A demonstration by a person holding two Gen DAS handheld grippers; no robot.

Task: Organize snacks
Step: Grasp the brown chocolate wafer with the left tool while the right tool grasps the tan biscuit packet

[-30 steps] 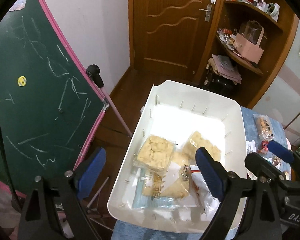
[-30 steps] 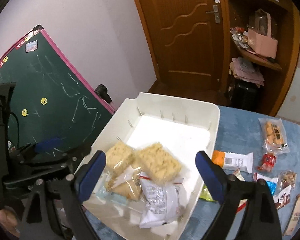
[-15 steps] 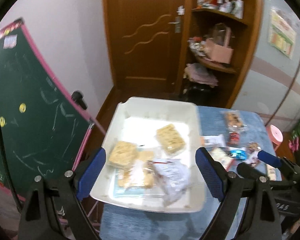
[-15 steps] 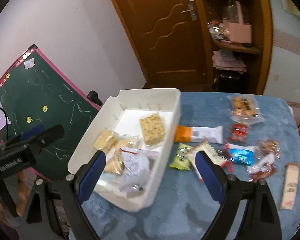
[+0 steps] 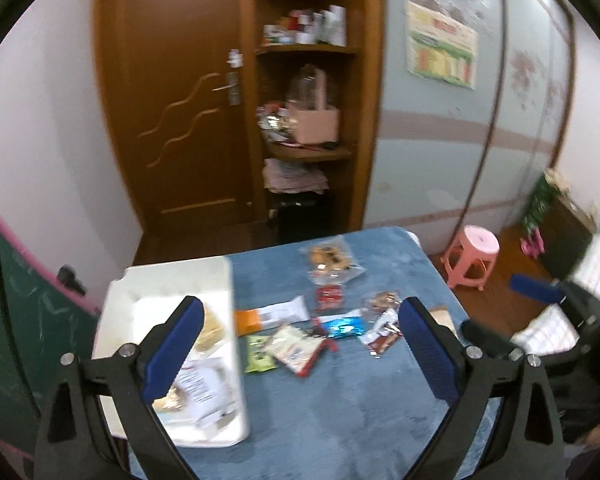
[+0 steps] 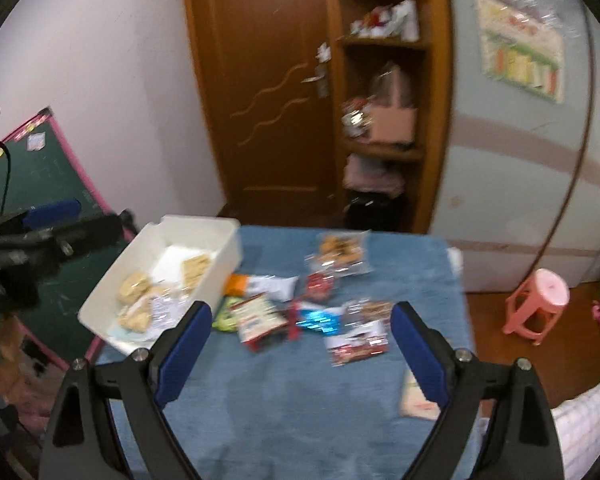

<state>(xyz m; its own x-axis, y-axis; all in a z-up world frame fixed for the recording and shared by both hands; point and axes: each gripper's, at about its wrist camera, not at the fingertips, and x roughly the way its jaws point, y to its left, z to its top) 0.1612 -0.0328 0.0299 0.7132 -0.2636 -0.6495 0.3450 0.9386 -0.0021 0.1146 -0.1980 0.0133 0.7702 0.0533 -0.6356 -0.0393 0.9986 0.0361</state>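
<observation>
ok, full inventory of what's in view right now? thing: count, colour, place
bin: 1, white, left end of table, several wrapped snacks inside
tablecloth: 1, blue, covers table
loose snack packets: about nine, mixed, mid-table right of bin; exact count blurred
orange-and-white bar: 1, beside bin wall
green packet: 1, near bin
blue foil packet: 1, centre
clear cookie bag: 1, far edge
tan bar: 1, near right edge
stool: 1, pink, floor right of table
chalkboard: 1, green with pink frame, left
door: 1, brown, back wall
shelves: brown, cluttered, beside door
left gripper: blue pads, jaws open, just widened, empty
right gripper: blue pads, jaws open, empty
</observation>
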